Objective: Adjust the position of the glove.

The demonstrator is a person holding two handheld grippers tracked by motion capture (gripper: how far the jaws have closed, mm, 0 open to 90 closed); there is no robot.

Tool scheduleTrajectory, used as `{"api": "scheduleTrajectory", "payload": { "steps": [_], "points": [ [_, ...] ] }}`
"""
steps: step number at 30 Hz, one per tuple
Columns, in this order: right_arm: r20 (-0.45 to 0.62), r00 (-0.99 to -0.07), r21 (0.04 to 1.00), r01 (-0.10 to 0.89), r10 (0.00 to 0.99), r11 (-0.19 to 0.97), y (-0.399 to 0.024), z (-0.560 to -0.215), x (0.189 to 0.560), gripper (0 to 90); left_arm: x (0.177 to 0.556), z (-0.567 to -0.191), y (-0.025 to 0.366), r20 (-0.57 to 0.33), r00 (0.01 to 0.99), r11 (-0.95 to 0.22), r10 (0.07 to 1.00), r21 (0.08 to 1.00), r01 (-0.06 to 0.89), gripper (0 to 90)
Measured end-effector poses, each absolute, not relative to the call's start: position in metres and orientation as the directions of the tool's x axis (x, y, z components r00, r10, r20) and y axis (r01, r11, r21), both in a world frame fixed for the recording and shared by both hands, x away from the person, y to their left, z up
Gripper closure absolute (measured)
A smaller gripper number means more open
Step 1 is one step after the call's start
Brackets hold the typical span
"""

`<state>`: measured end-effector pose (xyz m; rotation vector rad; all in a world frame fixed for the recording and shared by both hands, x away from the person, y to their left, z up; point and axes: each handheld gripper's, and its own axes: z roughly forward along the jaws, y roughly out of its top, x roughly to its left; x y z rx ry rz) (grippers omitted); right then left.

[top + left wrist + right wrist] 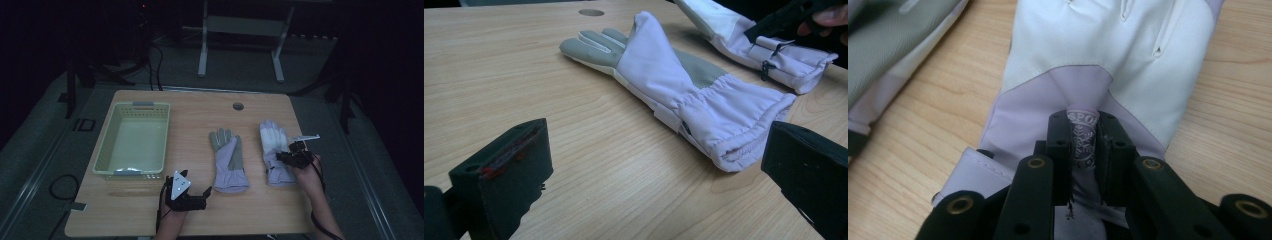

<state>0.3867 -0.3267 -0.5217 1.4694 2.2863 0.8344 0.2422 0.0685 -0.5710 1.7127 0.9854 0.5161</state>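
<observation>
R gripper [1082,150]: jaws nearly together, pinching a raised fold of fabric w/ a printed logo patch on the back of the right-hand glove [1108,65]. Pads press the fold from both sides, fabric bunched up btwn them. High view puts this grip near the cuff end of that glove [274,150], gripper [295,157] coming in from the glove's right side, hand behind it.

L gripper [659,165]: jaws wide apart, nothing btwn them, just bare table [549,75]. Sits near the front edge [187,192], just below the basket corner.

2nd glove [674,85] lies flat mid-table, grey palm up, fingers pointing away, cuff toward the person. Close beside the gripped glove, not touching.

Basket [132,140], pale plastic, on the table's left side, well apart from both gloves.
</observation>
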Motion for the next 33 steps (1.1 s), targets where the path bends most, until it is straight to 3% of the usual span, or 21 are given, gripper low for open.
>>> {"api": "scheduleTrajectory", "payload": {
  "steps": [8,15,21,27,33],
  "points": [
    [0.114,-0.397,0.613,0.749,0.911,0.250,-0.328,-0.503,0.378,79.0,0.242,-0.571,0.067,-0.118,0.573,-0.122,0.811,0.924,0.362,0.1],
    [0.112,-0.365,0.676,0.710,0.924,0.199,-0.321,-0.462,0.364,78.8,0.241,-0.571,0.066,-0.104,0.571,-0.129,0.814,0.927,0.352,0.1],
    [0.091,-0.353,0.705,0.684,0.931,0.190,-0.301,-0.437,0.358,78.7,0.240,-0.571,0.066,-0.095,0.571,-0.133,0.815,0.929,0.346,0.1],
    [0.143,-0.344,0.707,0.692,0.928,0.147,-0.279,-0.421,0.352,78.6,0.240,-0.571,0.065,-0.090,0.560,-0.133,0.824,0.929,0.344,0.1],
    [0.107,-0.376,0.704,0.682,0.920,0.197,-0.246,-0.418,0.351,78.5,0.240,-0.571,0.066,-0.105,0.561,-0.125,0.821,0.926,0.356,0.1]
  ]
}}
